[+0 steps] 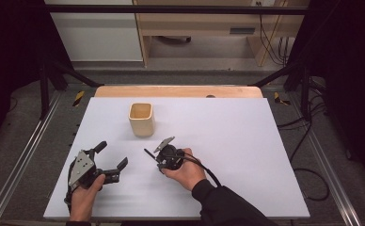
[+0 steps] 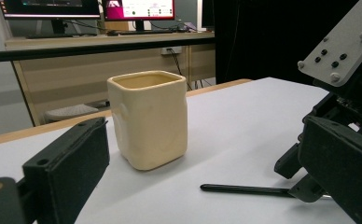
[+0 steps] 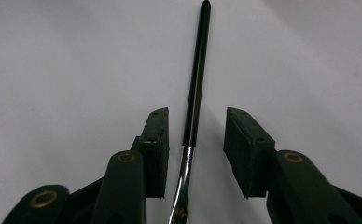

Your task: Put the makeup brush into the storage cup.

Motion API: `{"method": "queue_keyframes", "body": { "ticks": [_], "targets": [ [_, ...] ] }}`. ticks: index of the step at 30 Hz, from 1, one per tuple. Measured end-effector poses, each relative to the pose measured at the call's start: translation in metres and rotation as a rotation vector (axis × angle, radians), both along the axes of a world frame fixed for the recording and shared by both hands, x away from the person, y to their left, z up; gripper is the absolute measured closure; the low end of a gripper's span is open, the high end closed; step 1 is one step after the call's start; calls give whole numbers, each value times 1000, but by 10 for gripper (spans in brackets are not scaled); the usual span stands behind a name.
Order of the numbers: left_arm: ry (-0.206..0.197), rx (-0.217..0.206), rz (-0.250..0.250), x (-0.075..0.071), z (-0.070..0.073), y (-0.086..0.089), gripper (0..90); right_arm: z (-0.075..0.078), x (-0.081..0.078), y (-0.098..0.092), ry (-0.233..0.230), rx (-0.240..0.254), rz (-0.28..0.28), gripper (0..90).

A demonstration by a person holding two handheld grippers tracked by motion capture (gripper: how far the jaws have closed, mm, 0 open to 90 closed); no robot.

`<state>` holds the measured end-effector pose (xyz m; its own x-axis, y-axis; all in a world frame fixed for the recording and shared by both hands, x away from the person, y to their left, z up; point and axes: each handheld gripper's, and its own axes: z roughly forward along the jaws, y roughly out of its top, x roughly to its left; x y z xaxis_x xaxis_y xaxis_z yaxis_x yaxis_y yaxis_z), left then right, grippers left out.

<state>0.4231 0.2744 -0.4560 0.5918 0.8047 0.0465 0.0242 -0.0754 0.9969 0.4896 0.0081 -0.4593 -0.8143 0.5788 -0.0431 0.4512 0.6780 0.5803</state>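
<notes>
White table (image 1: 246, 141) in the high view: a cream cup (image 1: 141, 119) stands behind both grippers; the left gripper (image 1: 111, 155) rests spread wide. Left gripper view: a black brush (image 2: 244, 189) lies beside the cup (image 2: 147, 119). Right gripper view: the right gripper (image 3: 195, 140) straddles the brush (image 3: 195, 79), pads (image 3: 156, 140) not touching.

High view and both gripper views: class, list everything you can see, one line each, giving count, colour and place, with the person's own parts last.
Cup: one, cream, upright on the far-left part of the board.
Slim tool: one, black handle with a shiny metal end, lying flat on the board between the jaws of the right hand-held gripper, pads not touching it.
Board: one, white, on a wooden table.
Monitors: two, dark-framed, on a desk behind.
Left hand-held gripper: one, black, jaws open, near left.
Hands: two, one on each gripper.
</notes>
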Motion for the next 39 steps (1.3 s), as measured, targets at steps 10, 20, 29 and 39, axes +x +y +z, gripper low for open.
{"method": "queue_keyframes", "body": {
  "ticks": [10, 20, 29, 39],
  "targets": [
    [-1, -1, 1, 0, 0, 0, 16, -1, 0, 0, 32, 2, -12, 708],
    [-3, -3, -4, 0, 0, 0, 16, -2, 1, 1, 65, 6, -12, 805],
    [-6, -5, -6, 0, 1, 0, 16, -3, 2, 1, 60, 18, -22, 839],
    [-8, -3, -4, -1, 1, -1, 15, 2, 2, -4, 65, 37, 6, 842]
  ]
}}
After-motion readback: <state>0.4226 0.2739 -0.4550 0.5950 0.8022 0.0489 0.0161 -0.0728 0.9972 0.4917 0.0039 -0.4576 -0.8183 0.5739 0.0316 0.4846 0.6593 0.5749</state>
